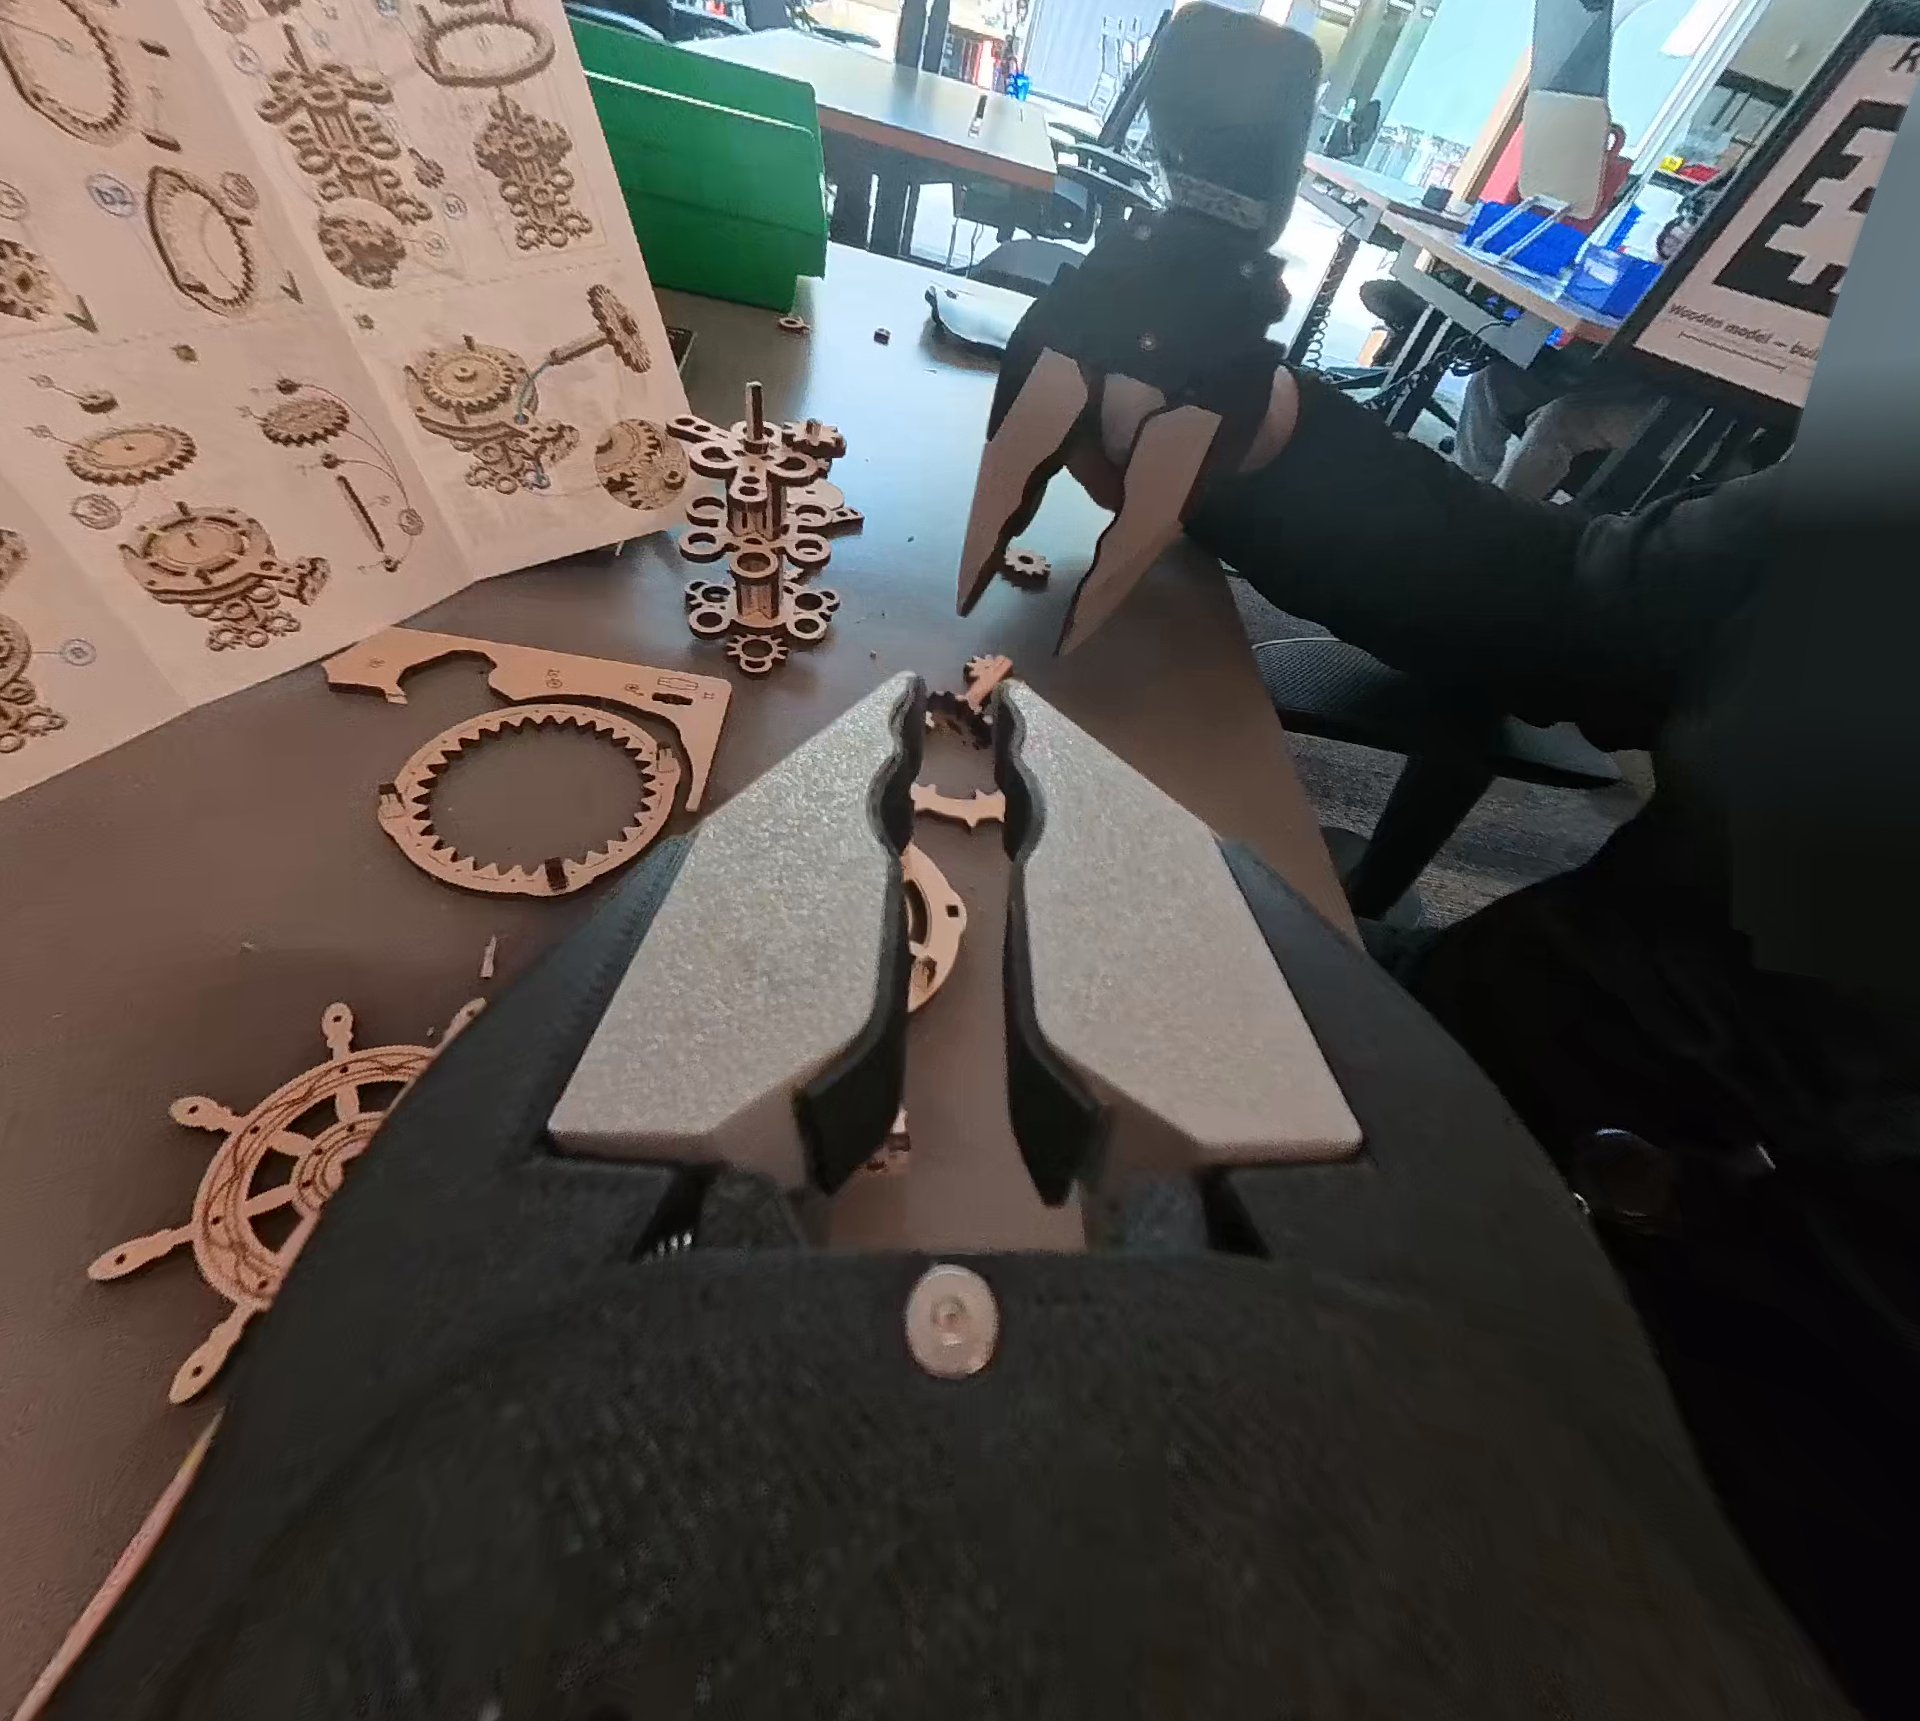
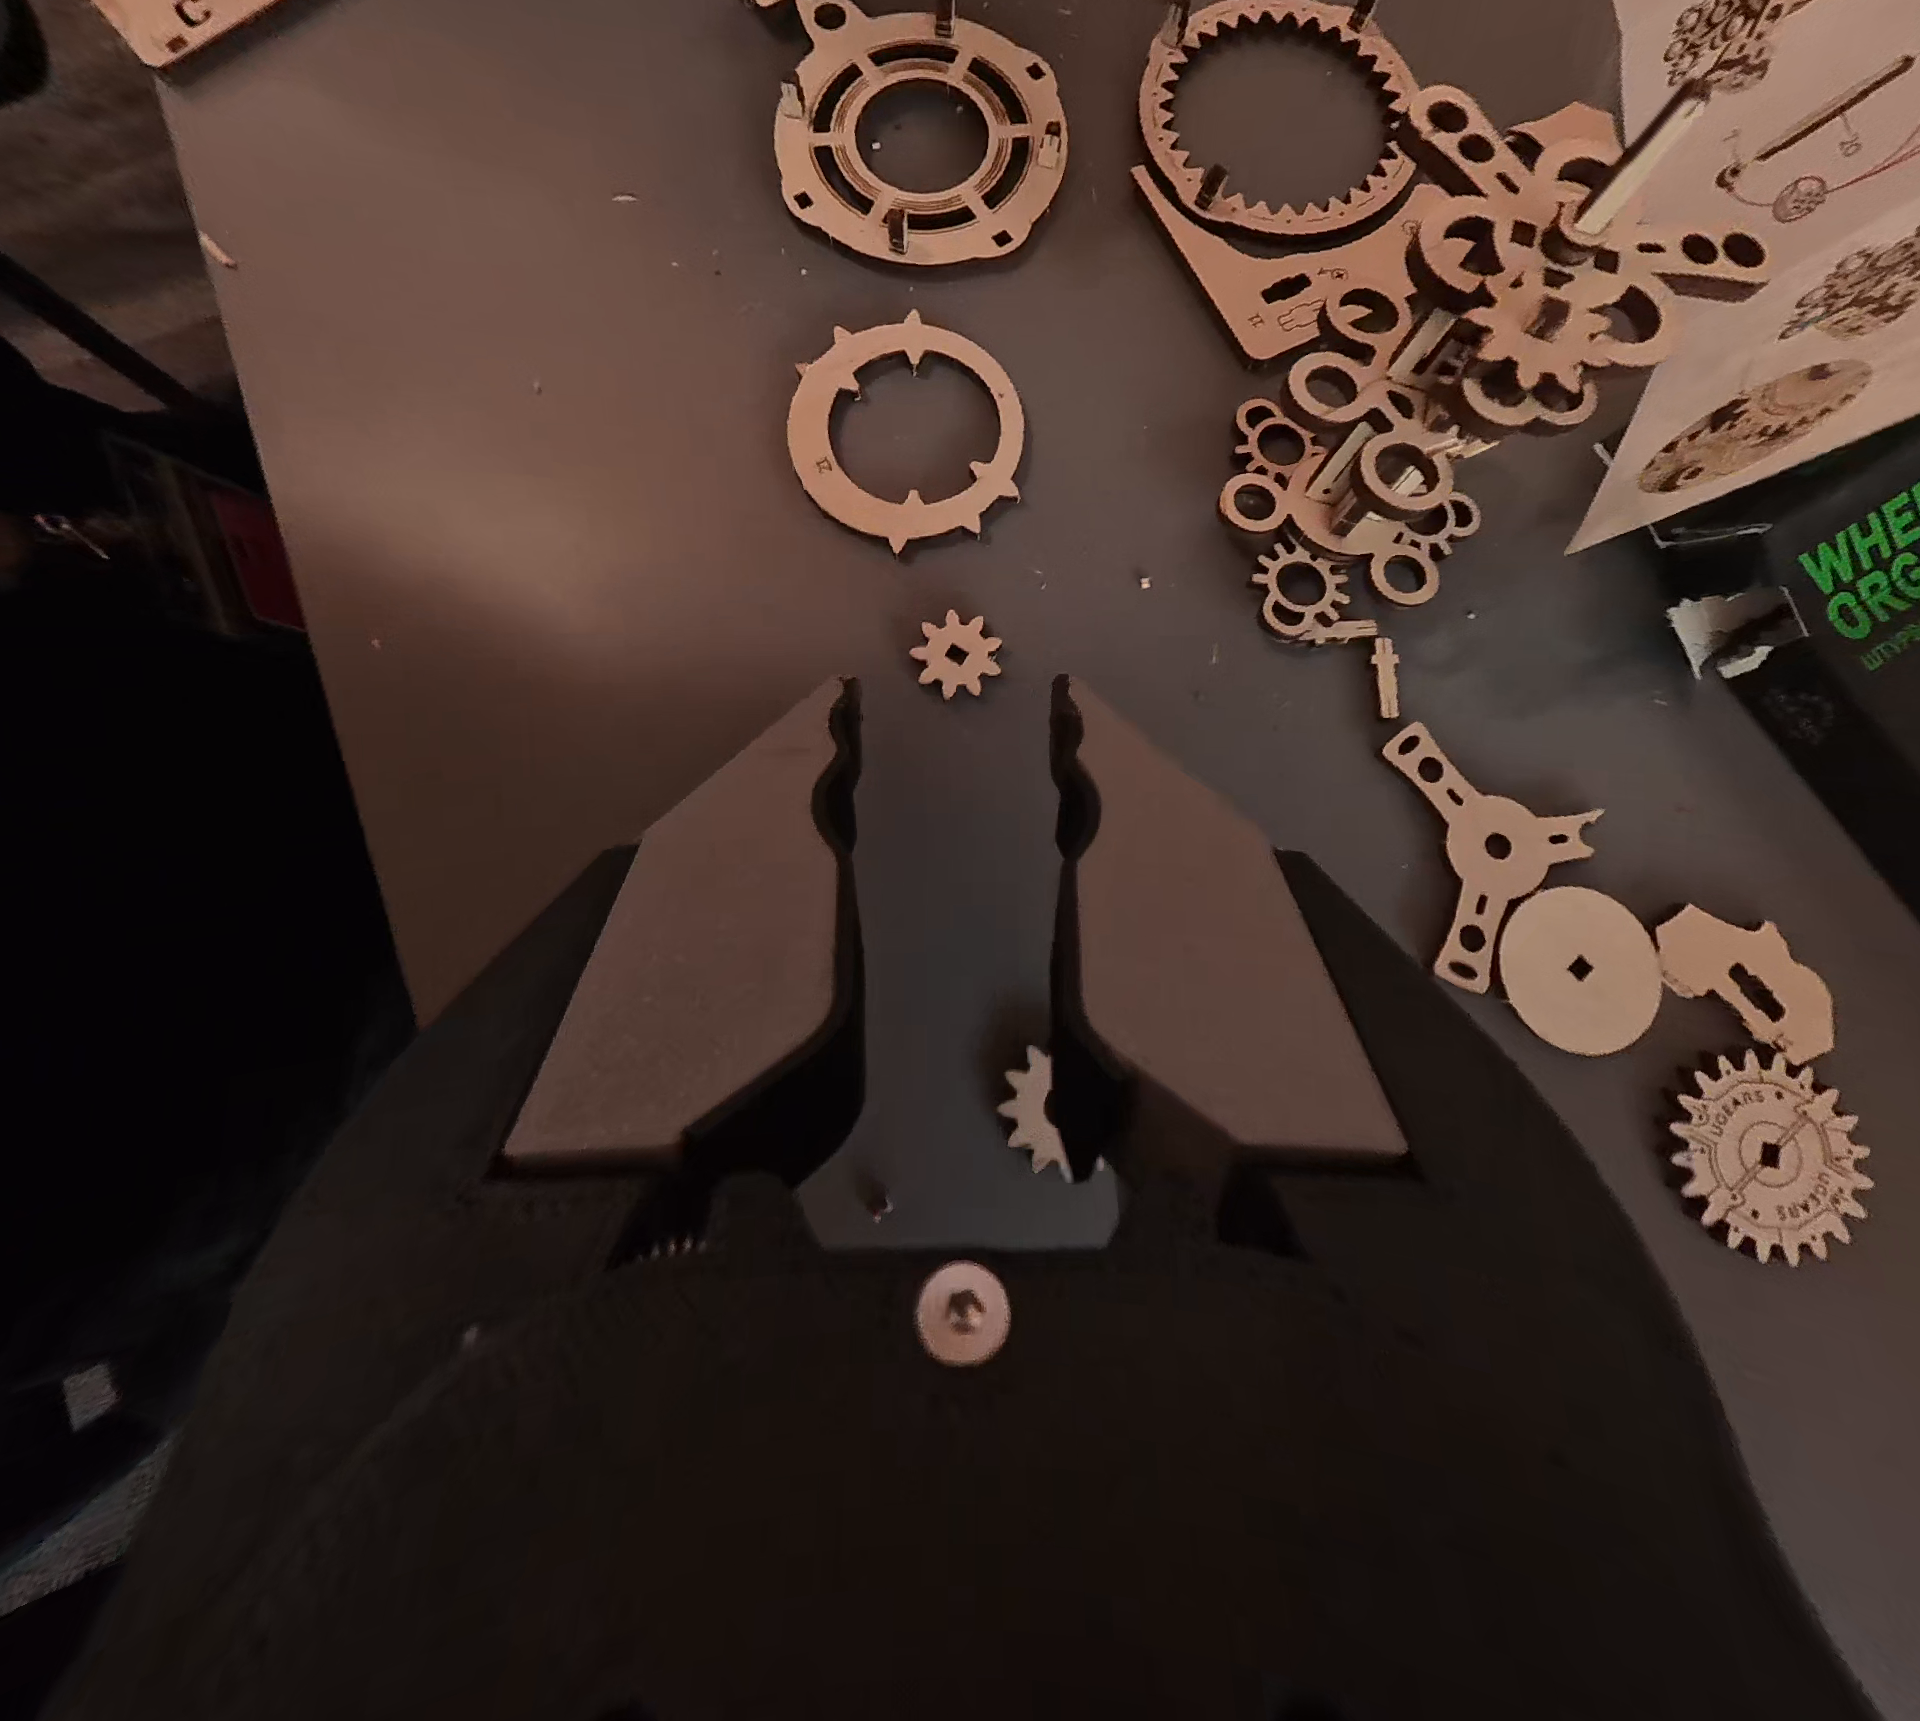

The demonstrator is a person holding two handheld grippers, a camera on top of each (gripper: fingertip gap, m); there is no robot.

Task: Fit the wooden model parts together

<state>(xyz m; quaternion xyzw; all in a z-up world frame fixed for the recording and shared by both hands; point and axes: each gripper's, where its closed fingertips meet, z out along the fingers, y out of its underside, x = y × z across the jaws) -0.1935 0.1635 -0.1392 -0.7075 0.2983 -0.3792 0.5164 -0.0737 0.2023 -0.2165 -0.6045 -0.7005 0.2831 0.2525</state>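
Observation:
My left gripper [image 1: 959, 705] hangs above the dark table [image 1: 260, 892], its jaws nearly closed on a small toothed wooden piece [image 1: 982, 669] at the tips. My right gripper [image 2: 954, 697] is open and empty, tips just short of a small wooden gear [image 2: 956, 653]; in the left wrist view it [image 1: 1020, 627] points down over that gear [image 1: 1027, 567]. A spiked ring [image 2: 904, 430], a round slotted plate [image 2: 920, 133] and an inner-toothed ring [image 2: 1278, 123] lie flat. A stacked wooden assembly on a shaft [image 1: 764, 528] stands upright.
A ship's wheel [image 1: 281, 1172], a big gear [image 2: 1766, 1162], a disc [image 2: 1579, 970] and a three-armed piece [image 2: 1486, 850] lie around. Another small gear [image 2: 1029, 1110] lies under my right finger. An instruction sheet [image 1: 312, 269] stands at the left, a green box [image 1: 717, 165] behind. The table edge [image 1: 1278, 736] runs along the right. The gap from one gripper's tips to the other's is roughly 15 centimetres.

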